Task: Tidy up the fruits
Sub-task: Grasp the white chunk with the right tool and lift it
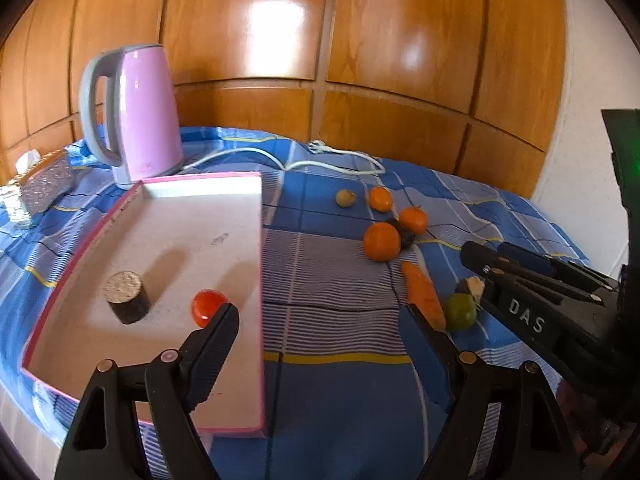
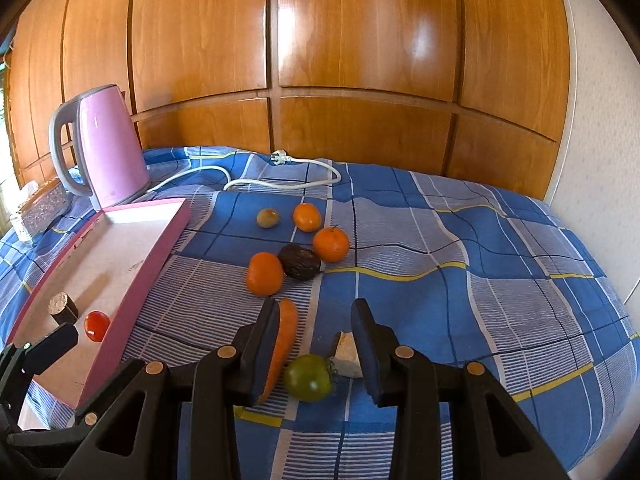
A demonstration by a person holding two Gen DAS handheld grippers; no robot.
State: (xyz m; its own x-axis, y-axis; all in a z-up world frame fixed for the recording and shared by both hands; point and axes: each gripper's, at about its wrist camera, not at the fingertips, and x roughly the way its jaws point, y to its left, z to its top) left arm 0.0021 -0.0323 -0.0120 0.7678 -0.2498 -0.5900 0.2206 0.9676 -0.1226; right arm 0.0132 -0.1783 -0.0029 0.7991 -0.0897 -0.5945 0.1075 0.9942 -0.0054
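Straddling the green tomato (image 2: 309, 377), your right gripper (image 2: 318, 354) gapes wide and empty — carrot (image 2: 285, 340) against its left finger. Your left gripper (image 1: 320, 344), equally spread and empty, hovers at the tray (image 1: 256, 280) edge — red tomato (image 1: 208, 306) inside, likely sorted.

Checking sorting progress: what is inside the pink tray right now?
Inside the pink tray lie a red tomato and a dark cylinder with a glittery top. The left tongs cover part of its near floor, so that patch cannot be checked.
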